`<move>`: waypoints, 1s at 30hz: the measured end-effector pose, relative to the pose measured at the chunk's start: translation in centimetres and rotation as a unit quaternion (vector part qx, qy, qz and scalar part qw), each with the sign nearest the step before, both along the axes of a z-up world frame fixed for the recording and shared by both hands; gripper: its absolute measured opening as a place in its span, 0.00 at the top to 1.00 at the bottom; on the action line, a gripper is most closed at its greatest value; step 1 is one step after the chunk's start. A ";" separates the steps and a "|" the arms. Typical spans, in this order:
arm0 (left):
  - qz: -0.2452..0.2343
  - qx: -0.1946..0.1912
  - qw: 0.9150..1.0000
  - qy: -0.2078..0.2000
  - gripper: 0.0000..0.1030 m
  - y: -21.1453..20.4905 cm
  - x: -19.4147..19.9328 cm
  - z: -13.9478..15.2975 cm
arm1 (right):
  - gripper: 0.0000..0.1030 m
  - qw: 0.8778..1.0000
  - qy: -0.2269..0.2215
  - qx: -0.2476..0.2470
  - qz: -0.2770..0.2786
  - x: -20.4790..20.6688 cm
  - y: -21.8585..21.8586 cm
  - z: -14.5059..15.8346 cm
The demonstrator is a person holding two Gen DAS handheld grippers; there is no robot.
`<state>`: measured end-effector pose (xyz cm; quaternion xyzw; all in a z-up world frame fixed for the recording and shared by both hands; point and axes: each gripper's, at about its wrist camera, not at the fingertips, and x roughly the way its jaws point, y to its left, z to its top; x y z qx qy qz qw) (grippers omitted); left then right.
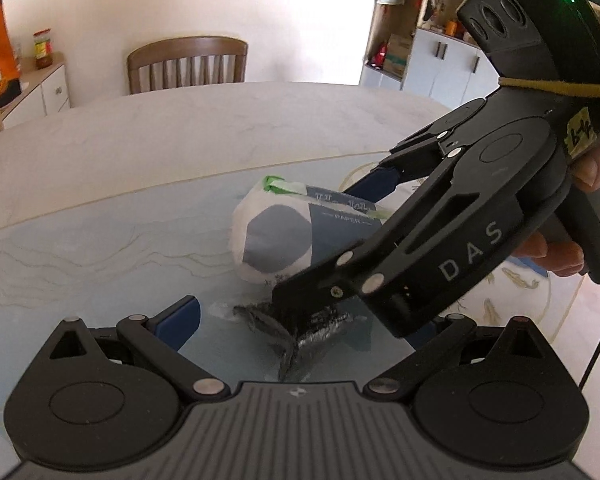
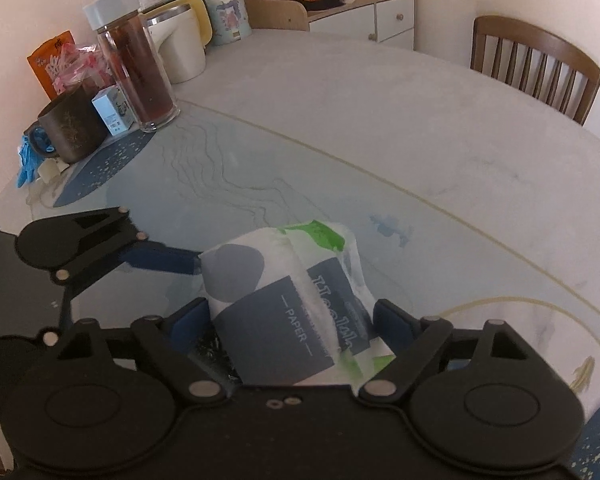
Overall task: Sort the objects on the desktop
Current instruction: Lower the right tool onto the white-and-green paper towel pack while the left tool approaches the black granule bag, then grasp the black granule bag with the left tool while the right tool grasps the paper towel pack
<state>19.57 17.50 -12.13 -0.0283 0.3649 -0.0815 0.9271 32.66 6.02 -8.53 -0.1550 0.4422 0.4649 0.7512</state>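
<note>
A white tissue pack (image 2: pixel 284 304) with grey-blue patches, green trim and the word PAPER sits between the blue pads of my right gripper (image 2: pixel 292 320), which is shut on it over the table. In the left wrist view the pack (image 1: pixel 276 236) shows beyond the right gripper's black body (image 1: pixel 440 248). A crumpled black plastic bag (image 1: pixel 296 332) lies on the table under it, between the wide-open fingers of my left gripper (image 1: pixel 300 320). The left gripper's blue finger (image 2: pixel 168 260) shows at the pack's left side.
A round marble table (image 2: pixel 380 120) carries a tall jar (image 2: pixel 136 72), a dark mug (image 2: pixel 72 128), a small box (image 2: pixel 114 114), a kettle (image 2: pixel 180 48) and snack bags at its far left. A wooden chair (image 2: pixel 536 64) stands behind. A cabinet (image 1: pixel 48 88) stands at the wall.
</note>
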 end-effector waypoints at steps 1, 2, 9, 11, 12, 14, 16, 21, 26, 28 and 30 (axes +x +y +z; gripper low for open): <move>-0.006 0.001 1.000 -0.002 0.00 0.0 0.1 -0.1 | 0.16 1.000 0.003 0.001 0.001 0.0 0.0 0.0; -0.013 0.002 1.000 -0.003 0.00 -0.1 0.2 -0.2 | 0.18 1.000 0.004 0.002 0.001 0.0 -0.1 0.0; -0.016 0.016 1.000 -0.005 0.00 -0.7 0.3 -0.8 | 0.42 1.000 -0.002 0.011 0.007 0.0 -0.4 0.9; -0.018 0.023 1.000 -0.012 0.00 -1.0 0.2 -0.7 | 0.47 1.000 -0.006 0.011 0.005 0.0 -0.7 1.1; -0.020 0.025 0.999 -0.012 0.00 -1.1 0.1 -0.7 | 0.49 1.000 -0.009 0.011 0.003 0.0 -0.9 1.3; -0.022 0.030 0.999 -0.012 0.01 -1.5 0.2 -0.6 | 0.52 1.000 -0.012 0.012 -0.003 0.1 -1.4 1.6; -0.024 0.036 0.999 -0.011 0.01 -1.8 0.4 -0.6 | 0.54 1.000 -0.016 0.012 -0.011 0.2 -1.9 2.0; -0.016 0.037 0.999 -0.010 0.01 -2.0 0.6 -0.4 | 0.54 0.999 -0.034 0.004 -0.029 0.4 -3.6 2.7; -0.004 0.041 0.999 -0.001 0.16 -2.2 0.5 -0.6 | 0.54 0.998 -0.036 -0.005 -0.052 0.5 -5.1 2.4; 0.002 0.039 0.999 0.002 0.23 -2.1 0.3 -0.6 | 0.54 0.998 -0.036 -0.008 -0.056 0.4 -5.5 2.2; 0.007 0.045 0.999 0.002 0.28 -2.1 0.2 -0.4 | 0.54 0.998 -0.037 -0.012 -0.056 0.2 -5.7 2.1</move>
